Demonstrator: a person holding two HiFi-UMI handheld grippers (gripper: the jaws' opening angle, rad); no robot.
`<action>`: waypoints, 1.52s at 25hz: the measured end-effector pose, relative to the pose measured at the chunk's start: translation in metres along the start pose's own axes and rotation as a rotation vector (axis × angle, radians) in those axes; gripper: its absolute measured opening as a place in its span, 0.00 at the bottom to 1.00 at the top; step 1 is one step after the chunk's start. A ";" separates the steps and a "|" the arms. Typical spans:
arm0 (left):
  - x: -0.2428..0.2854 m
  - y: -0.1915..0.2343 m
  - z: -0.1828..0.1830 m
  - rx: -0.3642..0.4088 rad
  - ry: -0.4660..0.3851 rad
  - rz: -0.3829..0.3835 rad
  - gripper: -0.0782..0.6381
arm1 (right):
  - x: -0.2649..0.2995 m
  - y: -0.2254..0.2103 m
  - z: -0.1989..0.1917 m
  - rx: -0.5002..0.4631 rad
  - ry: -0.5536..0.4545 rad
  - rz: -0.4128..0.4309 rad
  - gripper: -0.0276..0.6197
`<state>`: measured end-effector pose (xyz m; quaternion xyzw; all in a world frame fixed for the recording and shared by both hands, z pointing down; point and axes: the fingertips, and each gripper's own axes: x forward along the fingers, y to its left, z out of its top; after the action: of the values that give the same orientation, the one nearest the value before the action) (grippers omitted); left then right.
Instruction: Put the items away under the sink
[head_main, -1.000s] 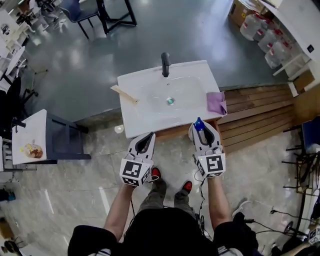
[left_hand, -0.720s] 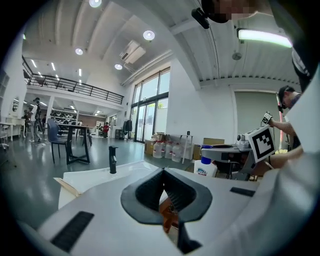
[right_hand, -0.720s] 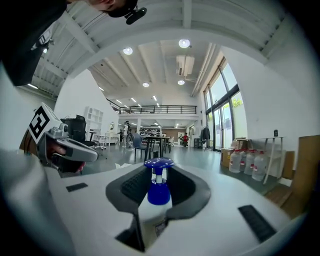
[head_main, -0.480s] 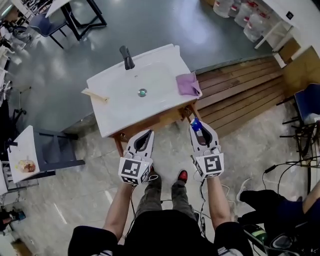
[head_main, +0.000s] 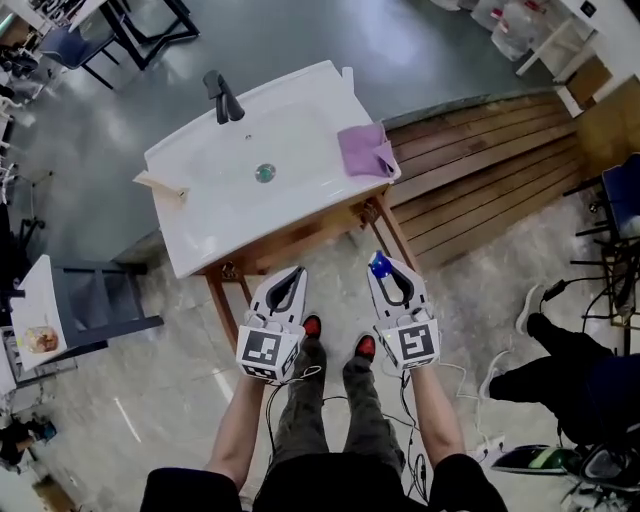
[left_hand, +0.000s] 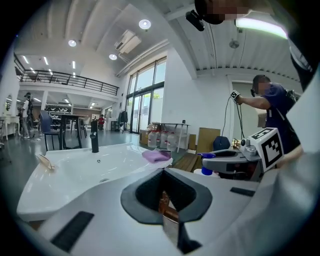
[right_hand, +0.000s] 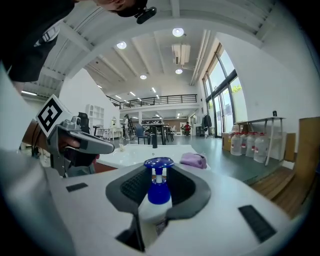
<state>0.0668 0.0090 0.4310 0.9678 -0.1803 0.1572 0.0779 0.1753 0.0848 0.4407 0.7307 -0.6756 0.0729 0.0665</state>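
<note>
Blue-capped pump bottle (right_hand: 156, 212) in right gripper (right_hand: 159, 176)

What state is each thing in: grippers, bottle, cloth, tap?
left gripper, shut, nothing held
right gripper, shut on the pump bottle
pump bottle, gripped between the jaws, blue pump top on
purple cloth, crumpled on the sink rim
tap, no stream visible

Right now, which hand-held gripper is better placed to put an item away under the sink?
Right. The right hand-held gripper holds the blue-capped bottle between its jaws, in front of the sink. The left hand-held gripper is shut on nothing.
</note>
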 end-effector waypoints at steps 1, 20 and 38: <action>0.004 0.002 -0.009 0.005 0.008 0.000 0.12 | 0.004 0.001 -0.012 0.006 0.002 0.000 0.21; 0.085 0.045 -0.205 0.002 0.039 0.017 0.12 | 0.078 -0.001 -0.206 0.047 -0.020 -0.008 0.21; 0.127 0.092 -0.268 0.026 -0.012 0.084 0.12 | 0.168 -0.013 -0.253 -0.001 -0.091 0.038 0.21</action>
<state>0.0709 -0.0616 0.7334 0.9613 -0.2192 0.1567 0.0574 0.1964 -0.0286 0.7213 0.7203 -0.6916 0.0404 0.0348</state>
